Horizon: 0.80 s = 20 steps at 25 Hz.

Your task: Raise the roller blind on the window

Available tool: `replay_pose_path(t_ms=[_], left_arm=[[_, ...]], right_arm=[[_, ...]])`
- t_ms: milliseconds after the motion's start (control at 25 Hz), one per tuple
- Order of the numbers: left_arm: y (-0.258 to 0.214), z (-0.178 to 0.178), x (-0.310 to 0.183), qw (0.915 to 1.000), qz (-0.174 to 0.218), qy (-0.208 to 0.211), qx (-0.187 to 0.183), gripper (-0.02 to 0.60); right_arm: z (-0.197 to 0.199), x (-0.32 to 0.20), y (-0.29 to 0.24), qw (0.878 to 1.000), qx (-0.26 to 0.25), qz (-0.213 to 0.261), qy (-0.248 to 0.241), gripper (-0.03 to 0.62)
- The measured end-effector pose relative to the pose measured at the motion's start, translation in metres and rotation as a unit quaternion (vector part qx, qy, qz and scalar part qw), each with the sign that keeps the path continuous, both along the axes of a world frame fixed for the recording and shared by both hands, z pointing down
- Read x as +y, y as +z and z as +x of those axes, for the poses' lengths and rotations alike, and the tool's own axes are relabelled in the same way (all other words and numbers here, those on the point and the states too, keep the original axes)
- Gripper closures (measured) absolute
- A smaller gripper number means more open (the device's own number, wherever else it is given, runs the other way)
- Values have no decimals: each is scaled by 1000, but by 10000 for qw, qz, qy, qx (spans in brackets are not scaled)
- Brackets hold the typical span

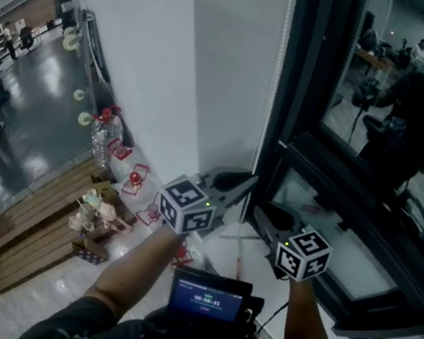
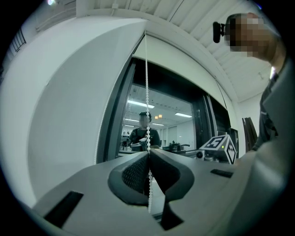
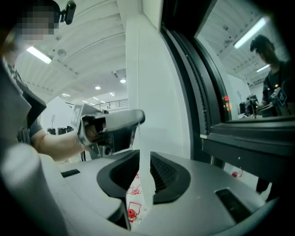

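My left gripper (image 2: 148, 153) pinches the bead chain (image 2: 147, 92) rising toward 12 o'clock to anchor it, while my right gripper (image 1: 265, 212), at its 4 o'clock, has its jaws spread, probably to regrip.

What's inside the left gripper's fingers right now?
The white bead chain, pinched between the fingers of the left gripper. It runs up from them and hangs below. The stretch inside the pinch is covered.

roller blind (image 1: 239, 64) left of window (image 1: 384, 114) | bead chain (image 2: 147, 83) hangs at blind's right edge, before window frame | my left gripper (image 2: 148, 153) on chain | my right gripper (image 1: 260, 210) just right of it, lower | bottles (image 1: 103, 139) on floor (image 1: 51, 112), far left
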<state>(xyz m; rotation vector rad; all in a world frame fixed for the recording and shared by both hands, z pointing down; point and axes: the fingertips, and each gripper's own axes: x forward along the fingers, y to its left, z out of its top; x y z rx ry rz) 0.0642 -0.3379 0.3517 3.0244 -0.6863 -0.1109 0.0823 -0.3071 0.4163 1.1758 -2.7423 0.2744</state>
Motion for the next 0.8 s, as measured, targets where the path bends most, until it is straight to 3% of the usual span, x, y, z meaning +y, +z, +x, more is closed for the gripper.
replay_pose_path(t_ms=[200, 400, 640, 800], left_arm=[[-2, 4, 8, 10000, 23, 78, -29, 575], [-3, 4, 15, 9999, 37, 138, -28, 575], [-3, 5, 19, 9997, 130, 164, -88, 575], [-1, 5, 17, 9998, 122, 137, -115, 575]], right_arm=[[1, -3, -86, 9965, -322, 759, -95, 506], [-16, -9, -148, 9903, -536, 1219, -405, 507], [-35, -18, -172, 9871, -556, 1357, -640, 507], [-36, -21, -169, 9871, -562, 1356, -643, 591]])
